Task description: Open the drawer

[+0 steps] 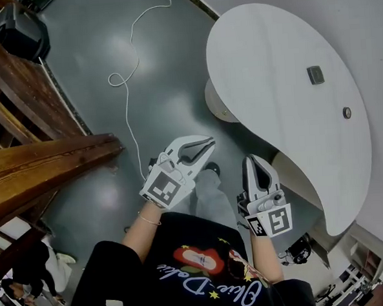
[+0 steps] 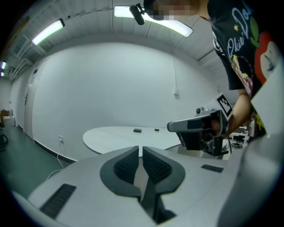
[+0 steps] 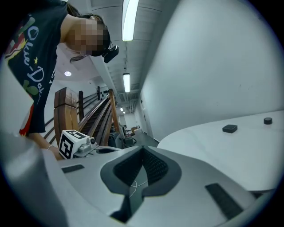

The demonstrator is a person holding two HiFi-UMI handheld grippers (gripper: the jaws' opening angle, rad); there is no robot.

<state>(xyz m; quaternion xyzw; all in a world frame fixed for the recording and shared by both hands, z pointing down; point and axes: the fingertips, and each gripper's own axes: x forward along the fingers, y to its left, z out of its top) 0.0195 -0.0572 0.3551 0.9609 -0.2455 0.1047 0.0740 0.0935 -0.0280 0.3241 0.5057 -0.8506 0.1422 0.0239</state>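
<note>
Glossy grey-green floor (image 1: 160, 67) fills the head view, with a thin white cable (image 1: 129, 62) looping across it. Upper right: white kidney-shaped table (image 1: 276, 60), smooth matte top, on a pale round pedestal (image 1: 217, 102). On the top sit a small dark rectangular block (image 1: 315, 75) and a small round puck (image 1: 347, 112), well apart. Left edge: dark varnished wooden staircase (image 1: 43, 164). Left gripper (image 1: 209, 142) and right gripper (image 1: 252, 158) hang over bare floor beside the table edge, touching nothing. Black printed T-shirt (image 1: 205, 265) at the bottom.

Left gripper view: plain white wall (image 2: 111, 88) and ceiling light strips (image 2: 49, 31). The table top lies ahead, with a wall socket (image 2: 61, 138) low on the left. Left gripper's (image 2: 140, 150) ribbed dark pads are together, nothing between them. The right gripper sits alongside, partly covering the table's right end.

Right gripper view: table to the right with block and puck on it, staircase and a corridor to the left. Right gripper's (image 3: 142, 148) jaws meet at the tips, nothing clamped. The left gripper's marker cube (image 3: 70, 142) is at left.

Drawer: can't make it out in any view.
</note>
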